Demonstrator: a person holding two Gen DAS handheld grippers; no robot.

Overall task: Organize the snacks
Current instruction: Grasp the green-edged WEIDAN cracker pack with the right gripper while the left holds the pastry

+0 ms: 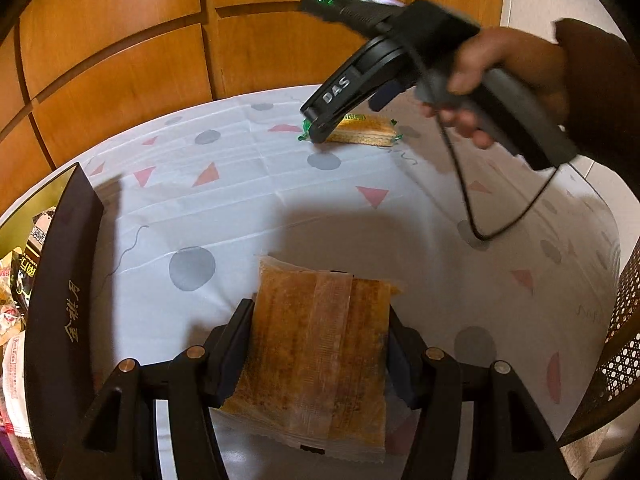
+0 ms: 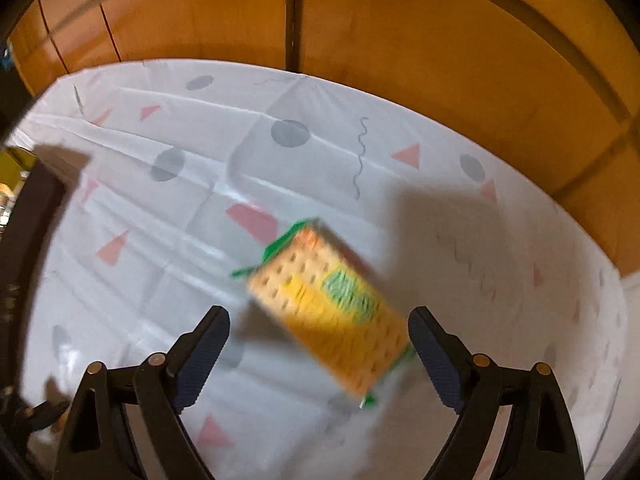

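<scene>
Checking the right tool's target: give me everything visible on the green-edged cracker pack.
The cracker pack is a small oblong packet: clear wrap with green crimped ends, dotted golden crackers showing through, and a yellow and green label on top. It lies flat on the patterned tablecloth, skewed to the open right tool, between its fingers; neither pad visibly presses it. The right wrist view is motion-blurred, so print is unreadable.

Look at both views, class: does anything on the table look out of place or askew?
Nothing is spilled or damaged. The green-edged cracker packet lies alone and askew on the tablecloth, far from the dark snack box, between the right tool's open jaws.
</scene>
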